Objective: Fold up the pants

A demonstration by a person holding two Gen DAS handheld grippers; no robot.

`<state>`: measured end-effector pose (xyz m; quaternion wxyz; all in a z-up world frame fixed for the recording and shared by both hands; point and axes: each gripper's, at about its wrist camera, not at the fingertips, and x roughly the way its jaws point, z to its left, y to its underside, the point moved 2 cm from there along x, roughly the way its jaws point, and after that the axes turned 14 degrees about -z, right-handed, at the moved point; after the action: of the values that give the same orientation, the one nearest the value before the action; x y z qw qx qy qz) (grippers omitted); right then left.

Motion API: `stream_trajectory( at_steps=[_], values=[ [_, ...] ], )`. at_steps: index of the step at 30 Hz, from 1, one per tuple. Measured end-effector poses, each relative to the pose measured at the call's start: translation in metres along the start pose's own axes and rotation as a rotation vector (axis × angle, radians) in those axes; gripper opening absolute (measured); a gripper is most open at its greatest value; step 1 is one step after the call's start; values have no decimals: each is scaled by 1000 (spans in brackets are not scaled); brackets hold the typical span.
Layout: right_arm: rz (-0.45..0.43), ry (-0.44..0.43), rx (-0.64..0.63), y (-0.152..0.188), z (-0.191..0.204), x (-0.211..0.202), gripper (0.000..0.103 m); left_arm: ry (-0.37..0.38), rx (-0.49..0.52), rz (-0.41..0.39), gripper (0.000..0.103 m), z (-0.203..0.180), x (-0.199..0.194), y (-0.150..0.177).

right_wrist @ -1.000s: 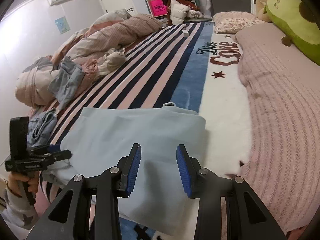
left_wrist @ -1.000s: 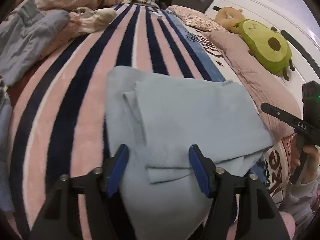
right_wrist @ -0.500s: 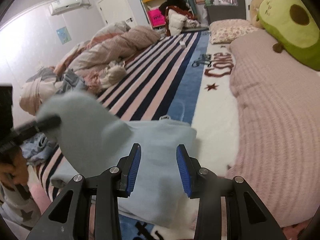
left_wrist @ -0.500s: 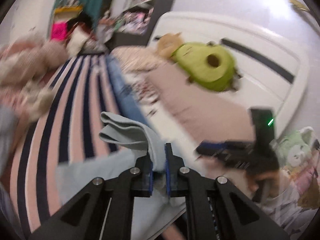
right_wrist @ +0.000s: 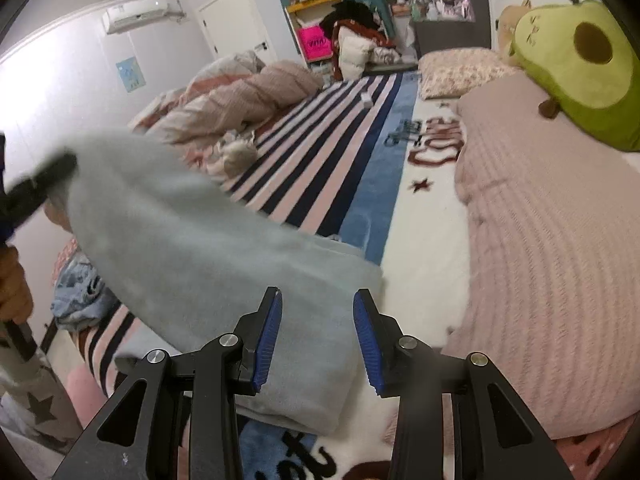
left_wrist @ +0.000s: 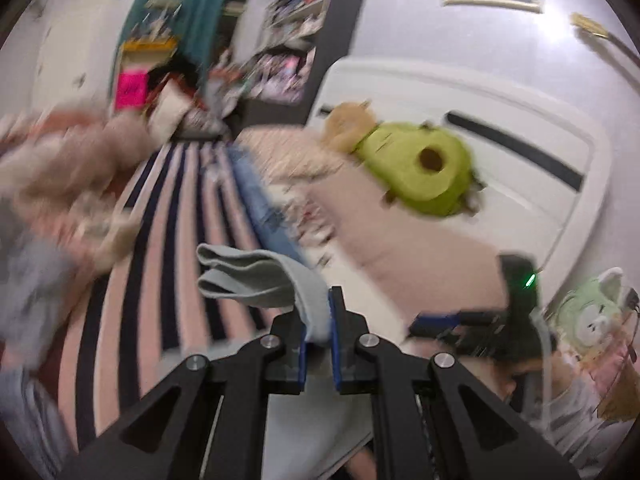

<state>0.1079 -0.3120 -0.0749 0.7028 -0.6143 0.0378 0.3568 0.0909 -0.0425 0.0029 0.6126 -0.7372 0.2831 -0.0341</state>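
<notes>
The pale blue pants point(right_wrist: 224, 264) lie partly folded on the striped bedspread point(right_wrist: 320, 168). My left gripper point(left_wrist: 318, 320) is shut on their near edge, and a fold of the pants point(left_wrist: 256, 276) hangs over its tips, lifted off the bed. In the right wrist view the left gripper point(right_wrist: 38, 184) is at the far left, holding that raised end up high. My right gripper point(right_wrist: 317, 336) hovers open above the near part of the pants with nothing between its blue pads point(right_wrist: 267, 336). The left wrist view is blurred.
A crumpled duvet point(right_wrist: 240, 96) and loose clothes point(right_wrist: 76, 296) sit along the left of the bed. A pink knitted blanket point(right_wrist: 540, 248) covers the right side, with an avocado plush point(right_wrist: 580, 56) and pillows near the white headboard point(left_wrist: 500, 128). A person's hand point(right_wrist: 14, 284) grips the left handle.
My left gripper shut on the edge of the pants and rose, lifting that end off the bed and swinging it toward the right. My right gripper stayed open and nearly still.
</notes>
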Motion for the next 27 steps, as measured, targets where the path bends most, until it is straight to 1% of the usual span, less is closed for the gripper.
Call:
stream_trajectory(
  at_steps=[1, 3, 5, 7, 9, 11, 12, 13, 14, 15, 16, 17, 18, 19, 20, 21, 25, 27],
  values=[
    [14, 3, -1, 4, 0, 5, 33, -32, -27, 34, 6, 18, -1, 17],
    [50, 5, 4, 13, 1, 18, 33, -82, -56, 80, 6, 42, 0, 46],
    [82, 0, 22, 22, 0, 29, 33, -118, -108, 144, 6, 66, 3, 76],
    [111, 3, 34, 29, -2, 39, 33, -139, -149, 201, 7, 76, 10, 102],
    [124, 8, 39, 33, -4, 47, 36, -153, -156, 246, 7, 80, 16, 120],
    [121, 15, 49, 32, -8, 48, 44, -168, -155, 278, 10, 81, 18, 129],
    [119, 18, 49, 32, -9, 47, 45, -171, -161, 284, 14, 82, 18, 131],
    [116, 22, 48, 30, -10, 45, 47, -187, -161, 282, 21, 86, 13, 130],
    [113, 30, 44, 29, -11, 42, 51, -210, -154, 275, 39, 89, 10, 128],
    [113, 38, 39, 28, -12, 41, 54, -237, -143, 260, 50, 92, 6, 125],
    [114, 41, 36, 27, -13, 39, 61, -244, -140, 252, 52, 94, 2, 124],
    [113, 40, 36, 27, -14, 38, 65, -227, -159, 248, 55, 99, -1, 122],
    [113, 33, 42, 26, -15, 38, 67, -204, -185, 247, 62, 100, -2, 121],
    [116, 25, 52, 27, -16, 40, 69, -180, -213, 247, 66, 101, -1, 122],
    [125, 11, 68, 28, -17, 42, 71, -162, -234, 256, 69, 102, 3, 124],
    [143, -10, 87, 32, -19, 47, 72, -159, -249, 273, 69, 102, 9, 128],
    [189, -50, 105, 45, -18, 59, 71, -162, -301, 343, 69, 104, 31, 147],
    [202, -90, 136, 52, -18, 63, 72, -157, -296, 348, 69, 100, 36, 150]
  ],
)
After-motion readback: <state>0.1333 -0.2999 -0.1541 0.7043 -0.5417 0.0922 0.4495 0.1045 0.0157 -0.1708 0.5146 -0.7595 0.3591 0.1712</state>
